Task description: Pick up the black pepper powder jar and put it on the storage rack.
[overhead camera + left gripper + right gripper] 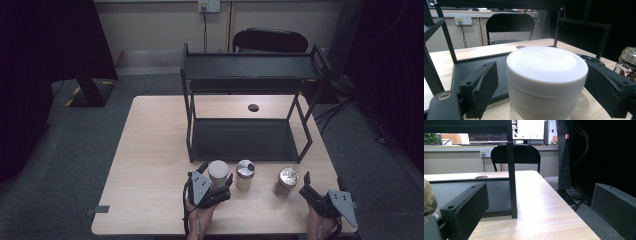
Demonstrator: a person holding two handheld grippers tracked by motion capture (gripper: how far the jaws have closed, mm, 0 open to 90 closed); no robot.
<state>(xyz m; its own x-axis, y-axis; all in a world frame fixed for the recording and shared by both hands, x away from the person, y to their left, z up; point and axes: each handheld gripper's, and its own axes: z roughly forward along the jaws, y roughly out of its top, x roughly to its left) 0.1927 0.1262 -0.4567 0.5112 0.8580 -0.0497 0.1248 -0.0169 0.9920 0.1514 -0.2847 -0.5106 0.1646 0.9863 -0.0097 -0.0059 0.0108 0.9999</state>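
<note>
Three jars are seen in a row on the wooden table (150,150), just in front of one black two-tier shelf rack (250,75): a white-lidded jar (218,172), a silver-capped jar (245,173) and a foil-topped jar (286,181). The white-lidded jar is bracketed by the left gripper (216,176), one jaw on each side; in the left gripper view a gap is visible between the left pad and the jar (546,82), so the jar is not yet clamped. The right gripper (306,181) is held spread apart at the table's near right corner, just beside the foil-topped jar, with nothing between its jaws. One black chair (270,41) is visible beyond the table.
</note>
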